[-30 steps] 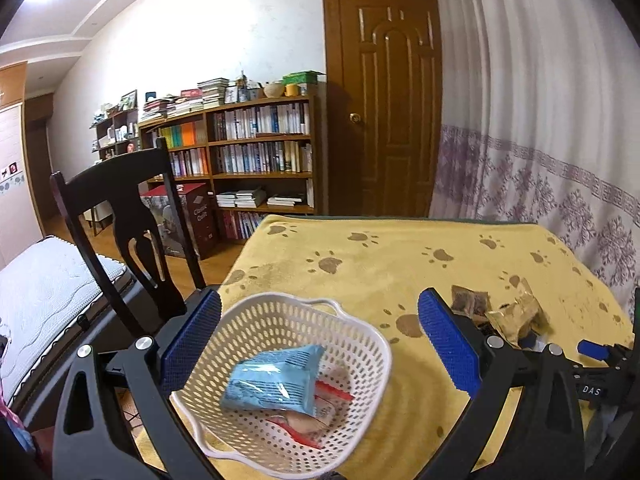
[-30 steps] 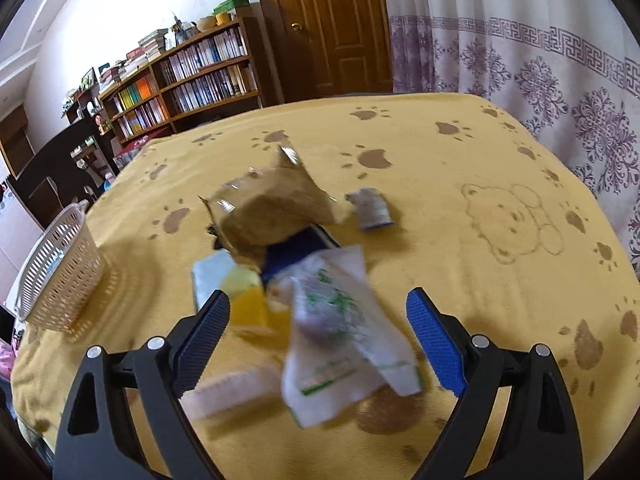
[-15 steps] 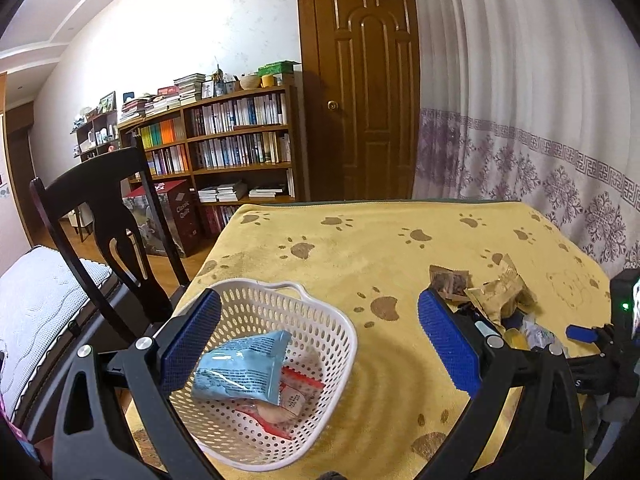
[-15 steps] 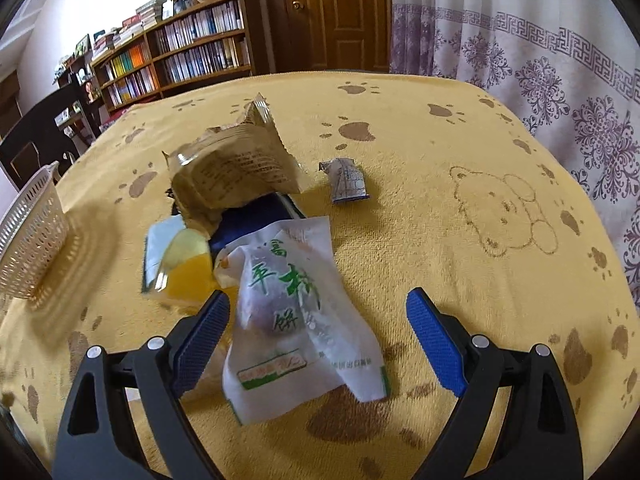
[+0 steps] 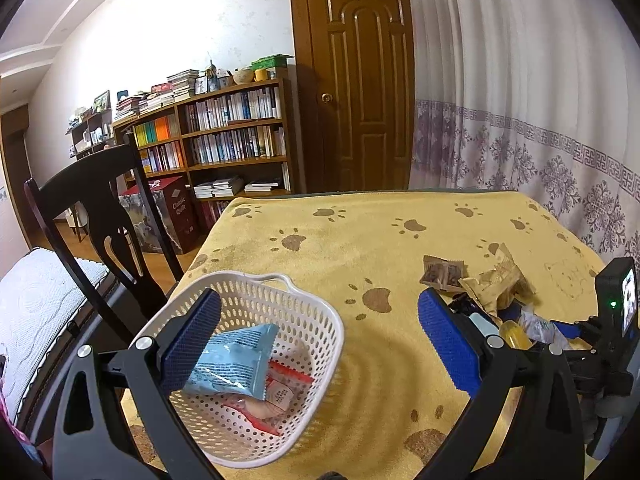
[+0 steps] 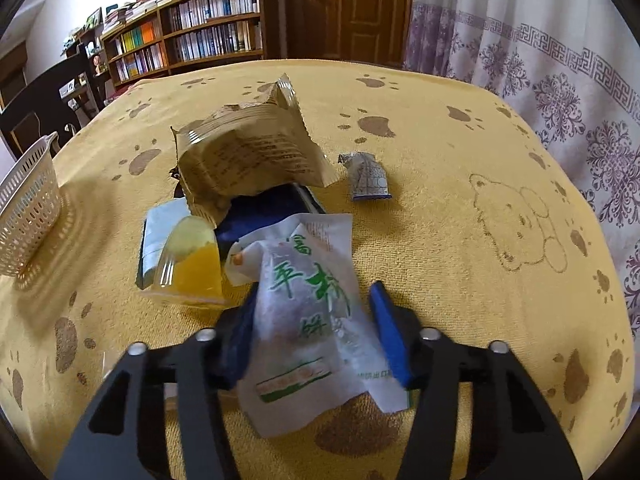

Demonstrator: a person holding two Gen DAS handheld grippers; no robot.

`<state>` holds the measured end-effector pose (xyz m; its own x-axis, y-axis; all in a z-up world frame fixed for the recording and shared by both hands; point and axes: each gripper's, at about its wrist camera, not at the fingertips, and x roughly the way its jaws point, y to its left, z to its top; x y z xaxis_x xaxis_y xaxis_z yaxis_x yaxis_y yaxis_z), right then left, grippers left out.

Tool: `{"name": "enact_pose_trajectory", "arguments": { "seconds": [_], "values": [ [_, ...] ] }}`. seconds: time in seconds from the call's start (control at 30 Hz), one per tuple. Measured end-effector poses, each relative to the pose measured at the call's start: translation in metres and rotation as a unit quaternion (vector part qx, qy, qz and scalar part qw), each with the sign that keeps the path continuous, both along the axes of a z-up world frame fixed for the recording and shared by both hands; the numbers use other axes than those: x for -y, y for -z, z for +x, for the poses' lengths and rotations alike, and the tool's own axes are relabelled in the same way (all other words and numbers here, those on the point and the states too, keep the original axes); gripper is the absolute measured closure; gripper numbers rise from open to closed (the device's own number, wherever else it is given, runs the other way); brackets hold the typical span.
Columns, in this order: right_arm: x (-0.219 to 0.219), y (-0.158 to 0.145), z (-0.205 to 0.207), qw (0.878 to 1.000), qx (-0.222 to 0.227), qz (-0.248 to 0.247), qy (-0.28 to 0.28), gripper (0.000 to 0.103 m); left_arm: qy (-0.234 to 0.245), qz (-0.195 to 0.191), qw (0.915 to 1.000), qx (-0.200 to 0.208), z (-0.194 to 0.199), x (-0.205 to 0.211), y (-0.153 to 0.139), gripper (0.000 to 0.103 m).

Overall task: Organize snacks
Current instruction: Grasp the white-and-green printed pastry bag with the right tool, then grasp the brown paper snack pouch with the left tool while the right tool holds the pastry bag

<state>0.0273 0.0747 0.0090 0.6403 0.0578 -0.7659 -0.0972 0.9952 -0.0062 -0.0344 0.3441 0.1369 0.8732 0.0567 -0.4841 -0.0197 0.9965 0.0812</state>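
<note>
Left wrist view
Left gripper (image 5: 316, 336): hanging wide open over the near corner of the tabletop, holding nothing.
White basket (image 5: 320, 308): sitting on the yellow paw-print towel (image 5: 360, 248) that is covering the tabletop, partly under the gripper's left finger.
Basket contents: a light blue snack bag (image 5: 236, 364) is lying on top of a red-and-white packet (image 5: 286, 386).
Snack pile: waiting well apart from the basket, to its right; a brown wrapper (image 5: 442, 276) is lying just beside a tan packet (image 5: 498, 286).

Right wrist view
Right gripper (image 6: 316, 330): closing in on the white pastry packet (image 6: 308, 312), its blue pads (image 6: 386, 328) sitting at the packet's two sides; whether they are already pressing cannot be told.
Pastry packet, handling: looking light, thin-filmed and slippery, with a soft round cake inside that is likely to crush.
Pastry packet, hold: best taken across the plump middle with gentle pressure, not by the loose sealed edge.
Neighbours: an orange jelly cup (image 6: 194, 266) is touching the packet's left; a tan biscuit bag (image 6: 248, 156) is leaning on a dark blue packet (image 6: 264, 216) behind.
Small foil sachet (image 6: 366, 176): lying apart to the right.
Basket, this view: standing at the far left edge.
</note>
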Motion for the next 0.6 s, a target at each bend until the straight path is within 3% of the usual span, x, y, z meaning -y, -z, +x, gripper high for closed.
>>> {"name": "enact_pose_trajectory", "arguments": {
  "seconds": [0.4,0.6],
  "values": [
    [0.030,-0.009,-0.018,1.000,0.008,0.002,0.023,0.064,0.022,0.006,0.9994,-0.025,0.015,0.025,0.008,0.003],
    [0.053,-0.010,-0.026,0.999,0.014,0.010,0.035,0.064,0.068,0.002,0.9970,-0.036,0.032,0.055,0.013,0.003]
  ]
}}
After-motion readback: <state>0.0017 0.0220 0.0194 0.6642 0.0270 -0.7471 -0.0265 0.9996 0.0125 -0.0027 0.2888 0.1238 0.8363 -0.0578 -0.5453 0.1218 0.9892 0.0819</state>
